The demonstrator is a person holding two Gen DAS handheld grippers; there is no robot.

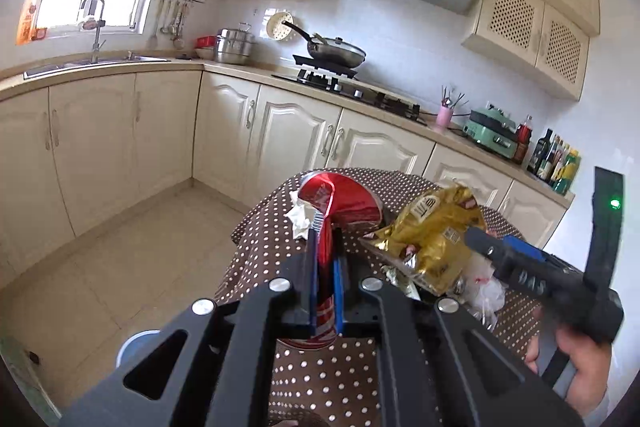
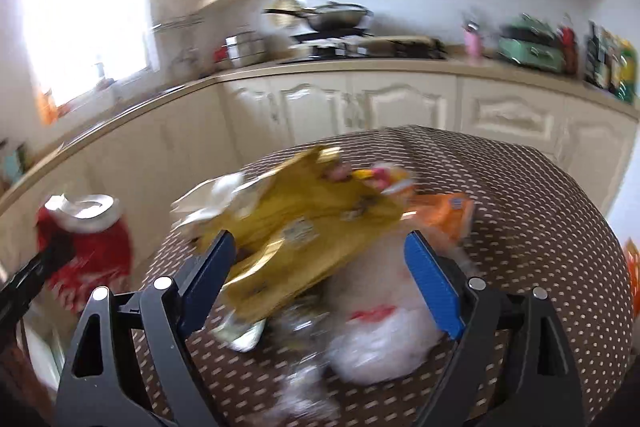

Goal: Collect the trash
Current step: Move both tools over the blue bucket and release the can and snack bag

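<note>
Left gripper [image 1: 324,251]: its jaws are squeezing tight on the squashed red paper cup with a silver inside [image 1: 336,203], in the lower middle of the left wrist view.
Red cup: it is sitting pinched flat between the two blue pads; its round wide end is sticking out past them, up over the near edge of the worktop with the brown cloth and white dots [image 1: 328,375]. In the right wrist view the cup [image 2: 86,247] is showing at the far left, off the side of the worktop.
Right gripper [image 2: 320,259]: its jaws are standing wide open and are holding nothing.
Trash pile: a crinkly gold snack bag [image 2: 308,227] is lying on the worktop between the open jaws, on top of a white plastic bag [image 2: 380,339]. An orange packet [image 2: 444,215] is lying just behind them. The picture is blurry here.
White crumpled tissue [image 1: 300,219]: it is lying just left of the red cup in the left wrist view.
Hand [image 1: 576,363]: it is holding the right gripper's handle at the lower right of the left wrist view.
</note>
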